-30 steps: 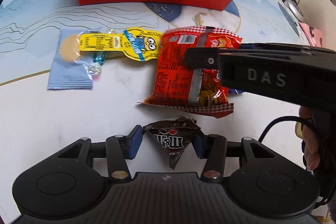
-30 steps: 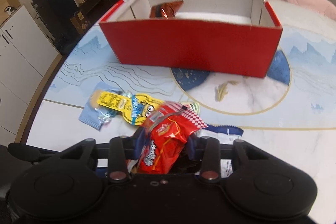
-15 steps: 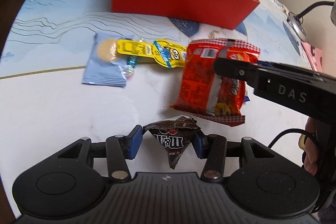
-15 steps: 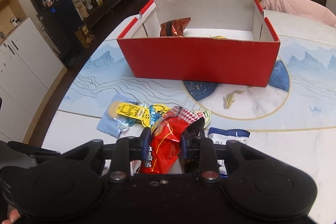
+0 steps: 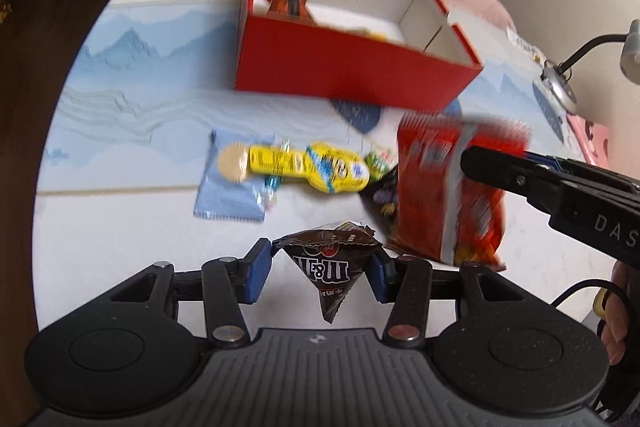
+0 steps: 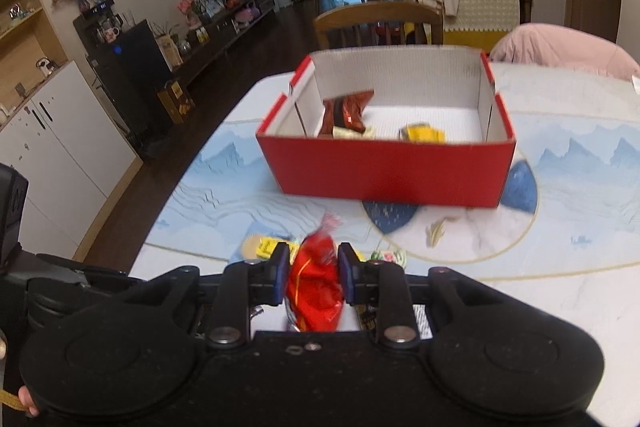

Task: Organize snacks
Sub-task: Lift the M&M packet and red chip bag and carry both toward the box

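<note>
The right gripper (image 6: 313, 273) has just closed its blue pads (image 6: 281, 273) on a crumpled red snack bag (image 6: 316, 287), which is pinched between them above the table (image 6: 580, 267). Beyond stands an open red box (image 6: 392, 171) holding a brown packet (image 6: 346, 113) and a yellow packet (image 6: 424, 133). A wooden chair (image 6: 378, 23) stands behind the table.
</note>
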`<state>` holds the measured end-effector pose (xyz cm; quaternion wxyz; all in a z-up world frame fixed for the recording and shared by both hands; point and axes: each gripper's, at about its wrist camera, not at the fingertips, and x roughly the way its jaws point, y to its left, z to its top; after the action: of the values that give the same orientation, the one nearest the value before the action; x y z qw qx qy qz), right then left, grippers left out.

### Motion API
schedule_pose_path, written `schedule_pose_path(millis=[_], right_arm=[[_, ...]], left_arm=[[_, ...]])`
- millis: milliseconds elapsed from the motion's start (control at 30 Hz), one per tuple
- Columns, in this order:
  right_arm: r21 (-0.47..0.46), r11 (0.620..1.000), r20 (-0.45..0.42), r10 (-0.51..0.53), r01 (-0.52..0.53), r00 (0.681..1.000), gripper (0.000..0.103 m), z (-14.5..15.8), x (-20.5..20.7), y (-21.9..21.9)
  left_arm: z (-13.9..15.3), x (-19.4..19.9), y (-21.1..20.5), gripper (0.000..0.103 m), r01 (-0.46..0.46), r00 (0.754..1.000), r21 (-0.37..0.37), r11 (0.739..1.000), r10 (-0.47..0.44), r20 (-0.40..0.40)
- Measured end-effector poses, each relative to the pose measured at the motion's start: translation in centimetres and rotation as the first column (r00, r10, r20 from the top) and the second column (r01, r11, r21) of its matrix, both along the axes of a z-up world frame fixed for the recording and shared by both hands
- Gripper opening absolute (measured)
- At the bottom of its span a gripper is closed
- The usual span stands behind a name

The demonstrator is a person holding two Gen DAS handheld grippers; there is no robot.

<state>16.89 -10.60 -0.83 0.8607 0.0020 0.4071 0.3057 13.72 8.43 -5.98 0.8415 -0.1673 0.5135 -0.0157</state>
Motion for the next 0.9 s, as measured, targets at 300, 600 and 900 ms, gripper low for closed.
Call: schedule_pose_path(millis=[300, 600, 900], right_arm=[[0.003, 0.998, 0.018, 0.055, -0.055, 0.998, 0.014, 0.8, 1.2, -0.4], [-0.020, 0.989, -0.110, 0.145, -0.148, 0.983, 0.015, -2.6, -0.7, -0.4], [-0.150, 0.918, -0.093, 0.355, -0.366, 0.930, 0.017, -4.4, -3.2, 0.5]], left_arm=[[2.0, 0.9, 0.4, 0.049, -0.010, 0.998, 0.006, 1.000, 0.010, 0.056], [0.9, -0.2, 1.4, 0.049, -0.031, 0.999, -0.002, 1.000, 0.031, 0.027], [0.2, -1.6, 2.3, 0.049, -0.058, 0.998, -0.030, 0.998, 0.059, 0.015]])
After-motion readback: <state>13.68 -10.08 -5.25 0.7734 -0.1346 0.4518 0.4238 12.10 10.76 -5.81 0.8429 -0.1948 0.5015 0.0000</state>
